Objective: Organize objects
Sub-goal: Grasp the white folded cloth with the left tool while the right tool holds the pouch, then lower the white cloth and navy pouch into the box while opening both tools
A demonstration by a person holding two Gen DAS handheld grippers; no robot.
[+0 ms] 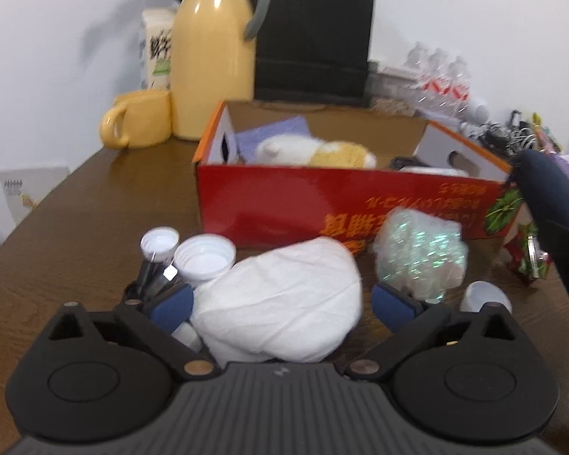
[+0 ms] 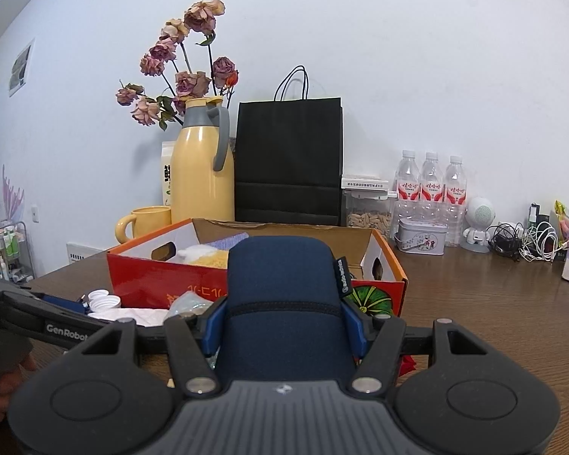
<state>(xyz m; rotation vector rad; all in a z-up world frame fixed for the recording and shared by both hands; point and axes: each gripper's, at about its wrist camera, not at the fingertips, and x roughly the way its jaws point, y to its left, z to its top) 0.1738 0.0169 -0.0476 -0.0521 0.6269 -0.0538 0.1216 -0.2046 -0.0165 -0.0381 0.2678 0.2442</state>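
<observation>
A: Left gripper [image 1: 280, 303], status?

B: Jaws spread wide around a white cloth bundle [image 1: 280, 303] lying on the brown table [image 1: 95, 197]. The blue pads [image 1: 170, 305] stand at either side of it; whether they touch it I cannot tell.

A: And the right gripper [image 2: 284, 326]?

B: Jaws closed on a dark blue pouch [image 2: 282, 295], pads pressed to both its sides, held above the table.

A: Where does the red box [image 1: 322, 204] sit?

B: At twelve o'clock from the cloth, open-topped, with a plush toy [image 1: 315, 151] and a purple cloth [image 1: 273, 131] inside.

A: Other loose items?

B: Two white caps [image 1: 205, 259] at ten o'clock of the bundle, a shiny plastic bag [image 1: 421, 254] at two o'clock. A yellow jug [image 1: 212, 64], yellow mug [image 1: 136, 119] and black bag [image 1: 315, 38] stand behind the box.
</observation>
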